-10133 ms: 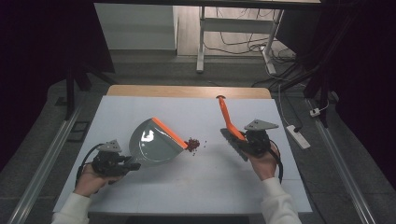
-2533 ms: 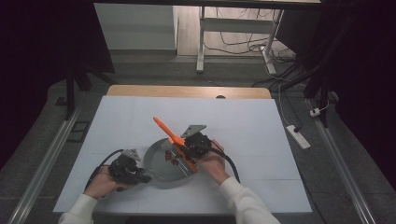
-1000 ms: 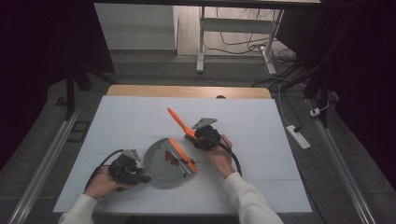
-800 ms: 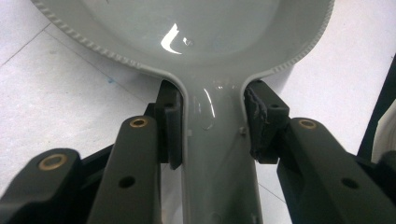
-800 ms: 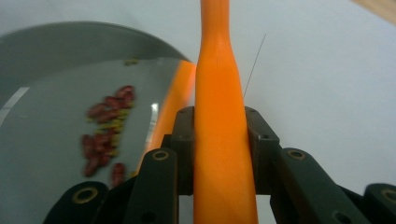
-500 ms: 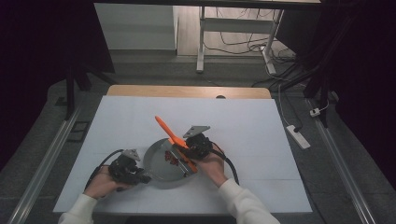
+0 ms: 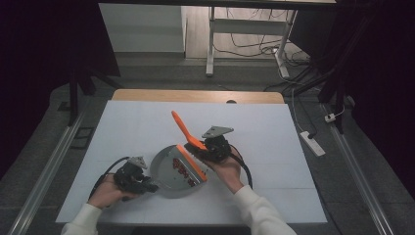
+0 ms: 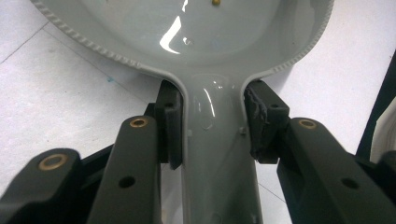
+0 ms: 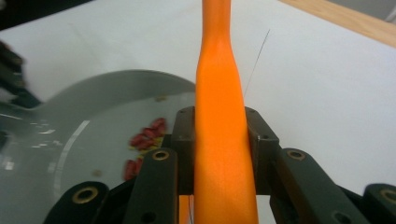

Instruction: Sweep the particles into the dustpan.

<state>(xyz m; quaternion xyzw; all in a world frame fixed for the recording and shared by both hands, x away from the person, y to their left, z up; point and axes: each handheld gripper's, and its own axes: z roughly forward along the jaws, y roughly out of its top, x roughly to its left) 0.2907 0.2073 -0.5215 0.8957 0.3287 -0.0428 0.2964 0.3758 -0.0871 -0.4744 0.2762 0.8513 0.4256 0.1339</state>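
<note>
Left tongs (image 7: 147,186): clenched on the grey dustpan's handle (image 8: 212,154), pads on both sides of its neck, near the table's front edge, left of middle
Right tongs (image 7: 195,147): clenched on the orange brush handle (image 9: 219,140), which slants up toward the far-left corner
Dustpan (image 7: 169,171): flat on the white table (image 7: 274,127), front centre, orange lip at its right side just below the brush
Contents: small red bits (image 9: 140,140) in a loose cluster inside the pan, beside the lip

Left gripper (image 7: 139,177) lying low near table, jaws clamping; right gripper (image 7: 208,147) hovering higher, jaws clamping.
</note>
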